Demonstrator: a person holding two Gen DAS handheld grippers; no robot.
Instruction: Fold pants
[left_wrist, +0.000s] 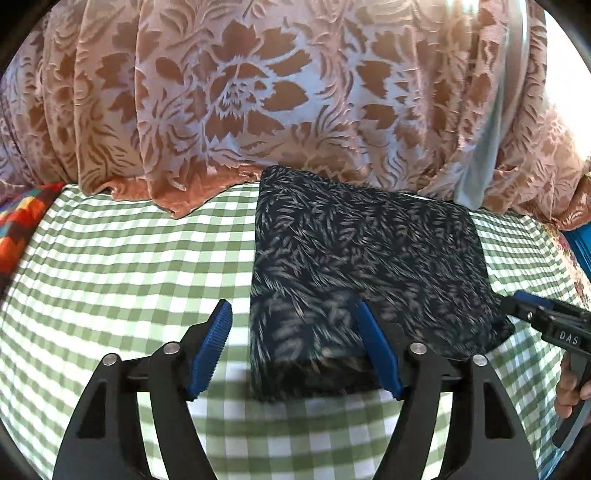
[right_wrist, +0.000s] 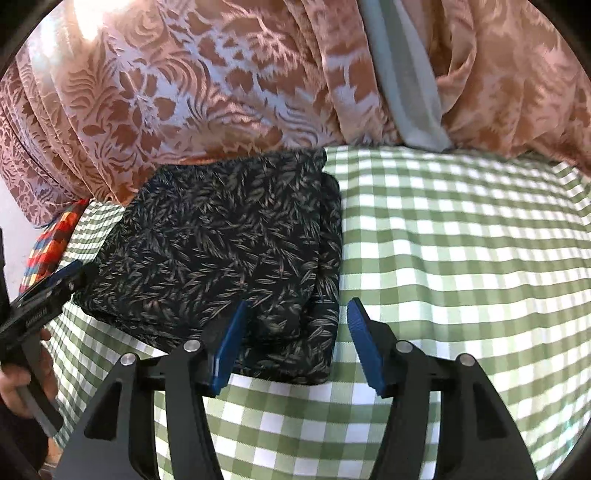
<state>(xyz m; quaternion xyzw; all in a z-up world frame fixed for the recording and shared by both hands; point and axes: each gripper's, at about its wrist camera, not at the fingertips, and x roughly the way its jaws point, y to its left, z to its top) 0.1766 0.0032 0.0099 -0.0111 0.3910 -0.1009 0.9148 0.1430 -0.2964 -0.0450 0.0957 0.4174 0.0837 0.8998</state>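
Left wrist view showed the pants (left_wrist: 365, 266) folded square on the checked cloth (left_wrist: 122, 266); left gripper (left_wrist: 295, 325) and right gripper (right_wrist: 295, 317) gaped empty. Snagging an edge could undo the fold.

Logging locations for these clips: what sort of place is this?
Probably a home bedroom: a green-and-white checked sheet on a soft surface, a pink floral velvet curtain behind, and dark leaf-print folded pants lying on it.

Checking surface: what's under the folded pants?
The folded pants lie on green-checked cloth, visible on three sides; a curtain hangs behind. Anything directly beneath is covered.
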